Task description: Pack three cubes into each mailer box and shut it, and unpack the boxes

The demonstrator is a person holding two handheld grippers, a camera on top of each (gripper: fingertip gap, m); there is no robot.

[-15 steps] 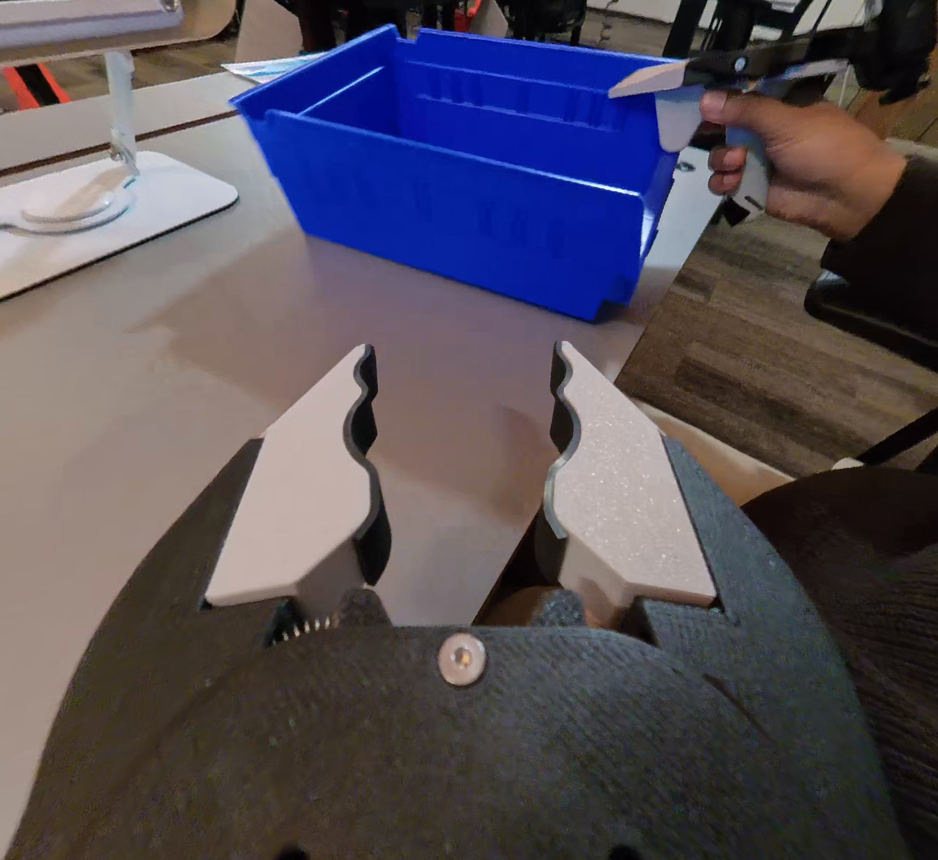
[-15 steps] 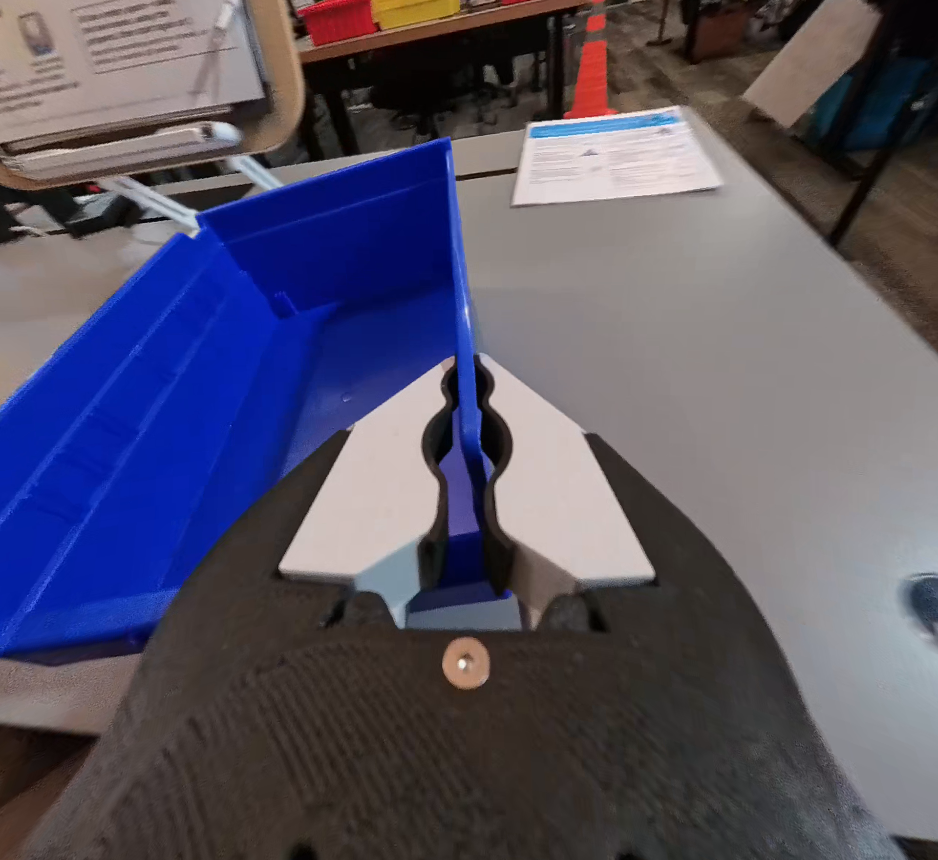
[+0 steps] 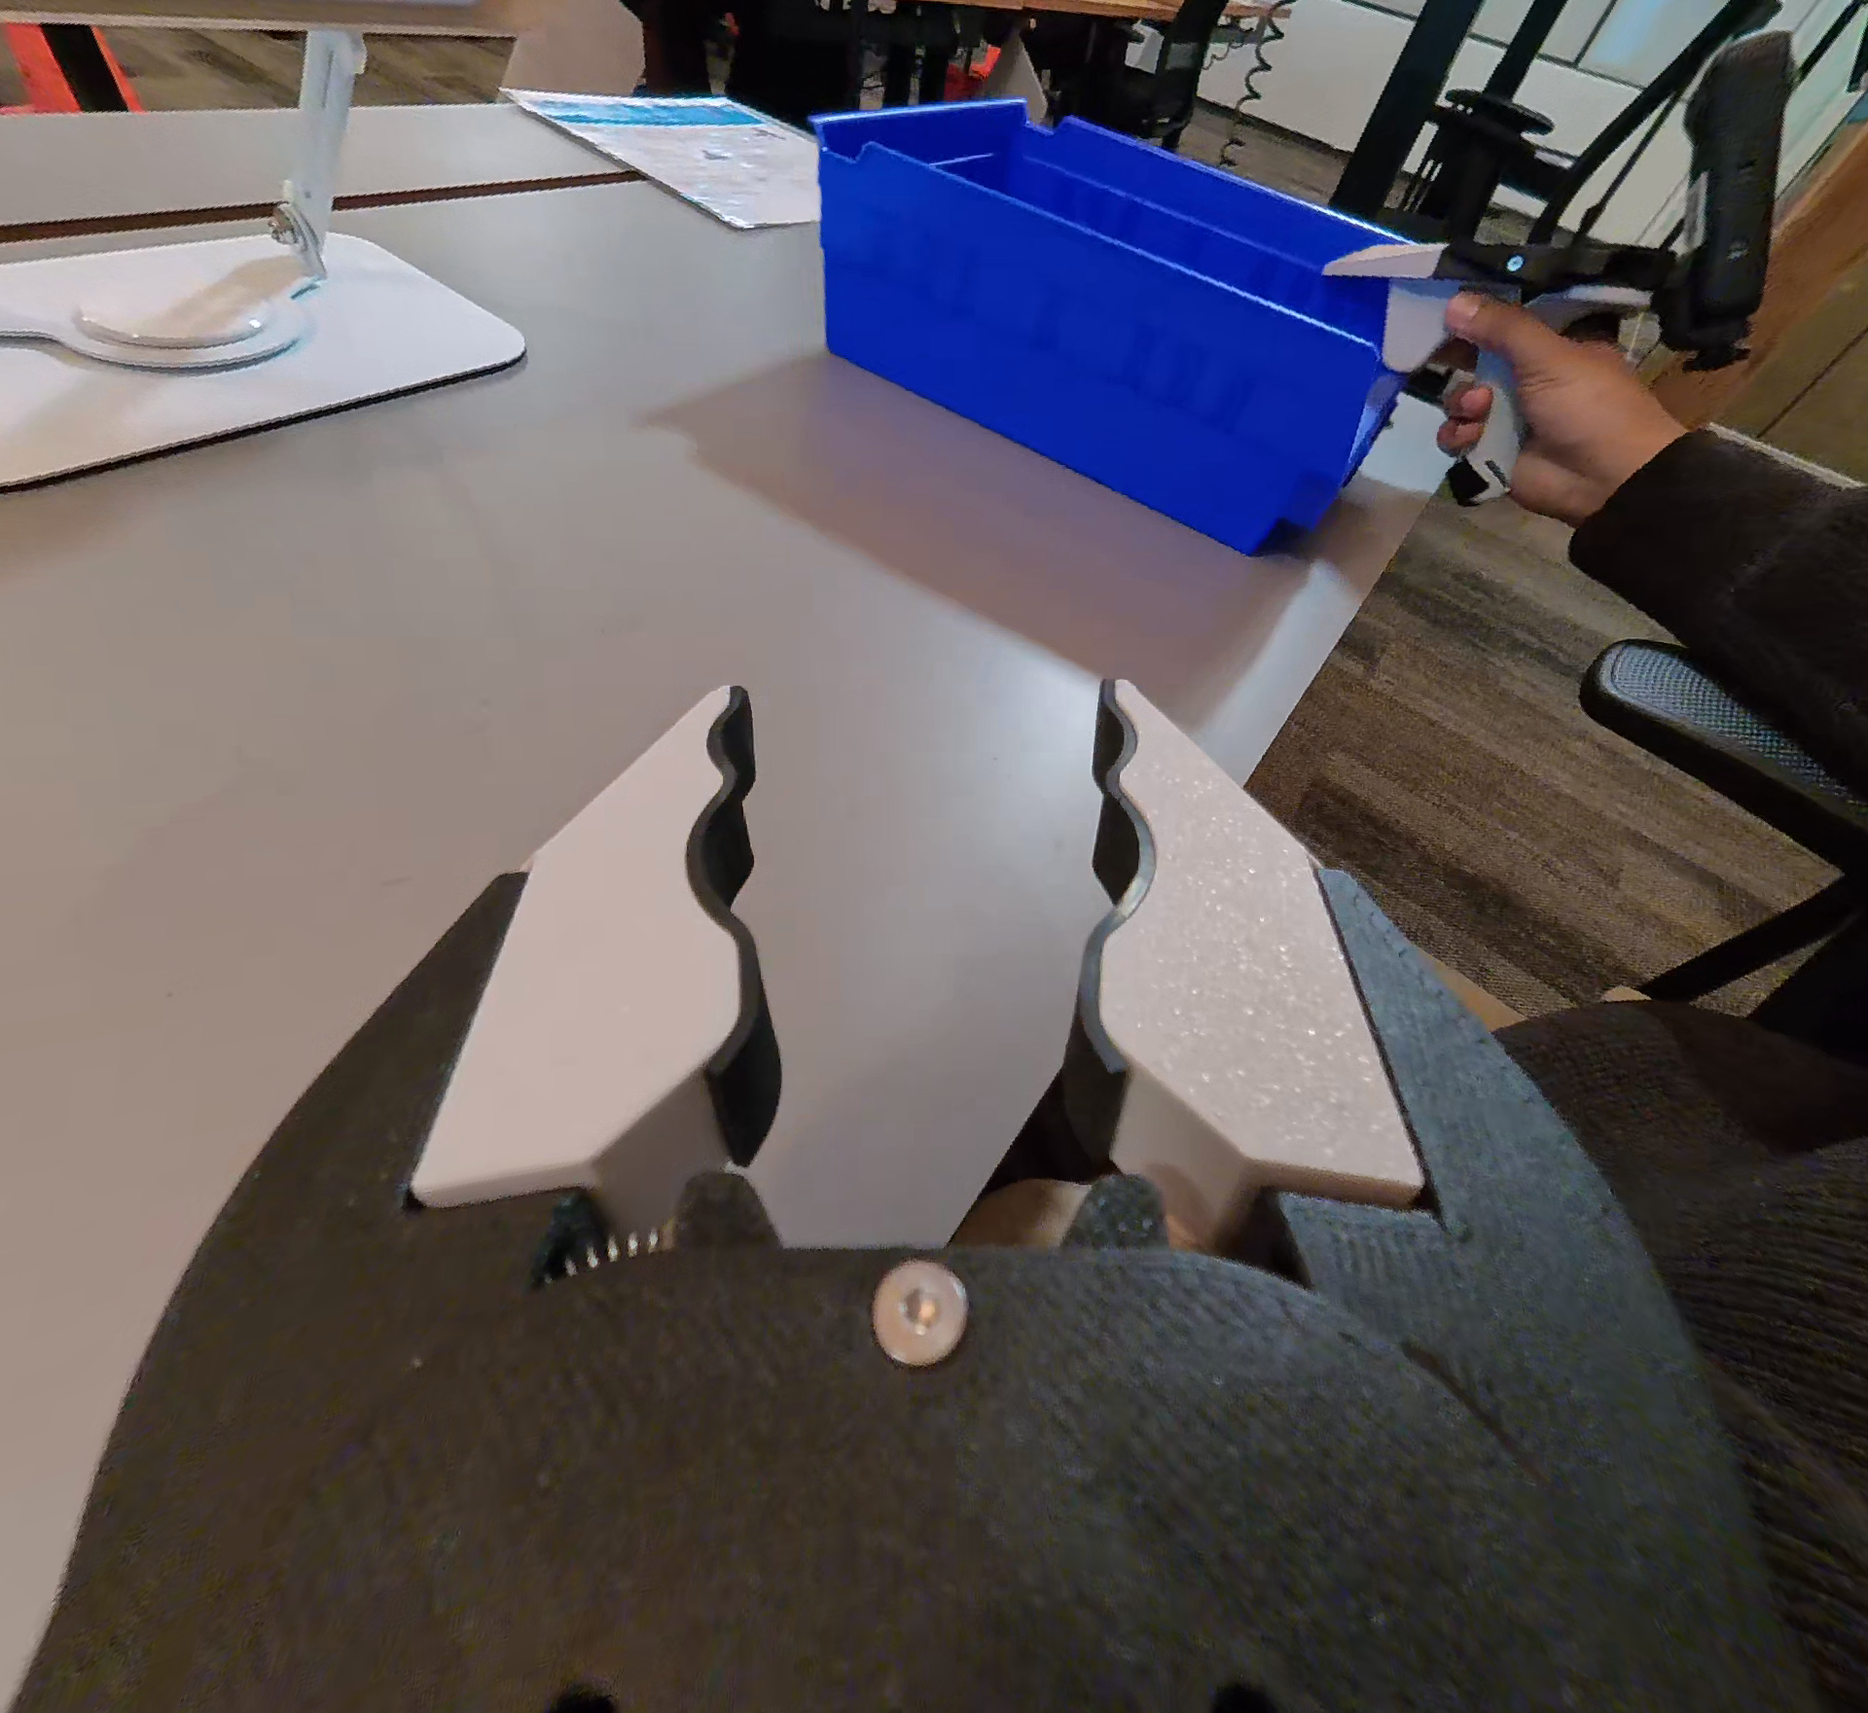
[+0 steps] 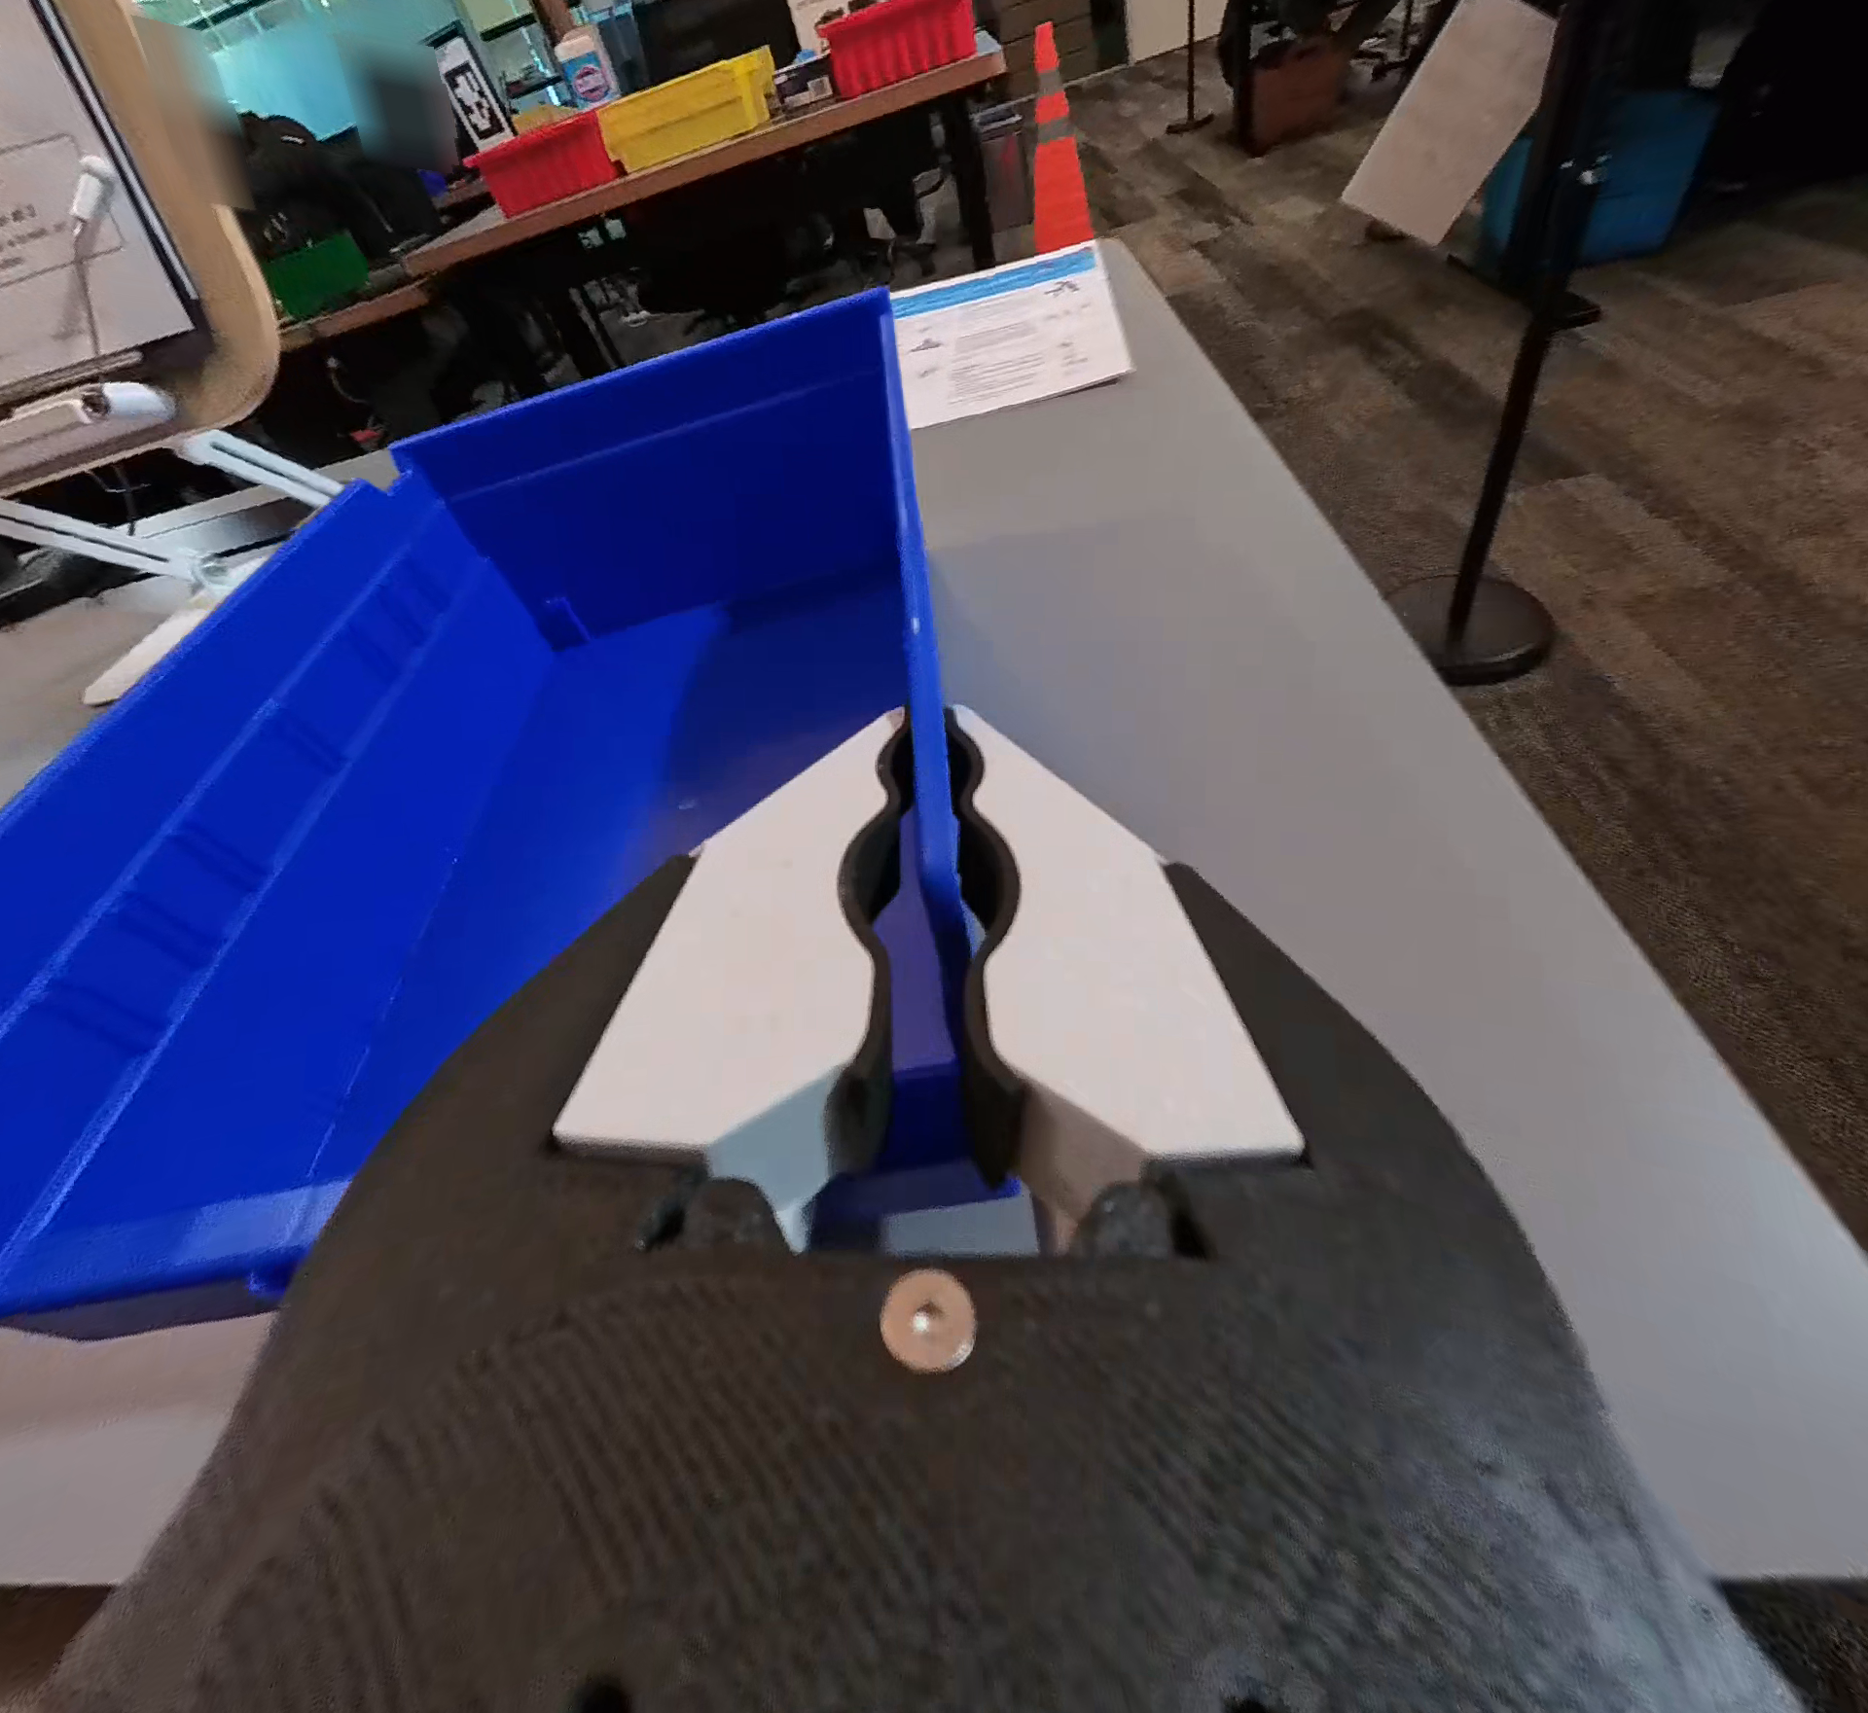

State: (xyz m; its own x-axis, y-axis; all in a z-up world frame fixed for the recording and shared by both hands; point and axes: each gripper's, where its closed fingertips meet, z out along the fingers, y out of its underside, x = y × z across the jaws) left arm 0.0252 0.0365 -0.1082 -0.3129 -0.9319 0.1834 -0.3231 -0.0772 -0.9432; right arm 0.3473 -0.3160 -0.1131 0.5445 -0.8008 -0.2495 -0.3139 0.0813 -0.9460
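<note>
On the grey table point(image 3: 425, 674), near its right edge, stands the blue bin point(image 3: 1092, 330): rigid, light, empty; grip a side wall at the rim. Right gripper point(image 4: 925, 760) fingers are clamped on that wall. Left gripper point(image 3: 922, 735) fingers stand apart, empty. Versus earlier, the bin has rotated and sits farther off.

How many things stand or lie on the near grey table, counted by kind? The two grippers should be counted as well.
Blue bin: 1
Printed paper sheet: 1
White stand base: 1
Grippers: 2, the left gripper open, the right gripper shut on the bin wall
Total: 5
</note>
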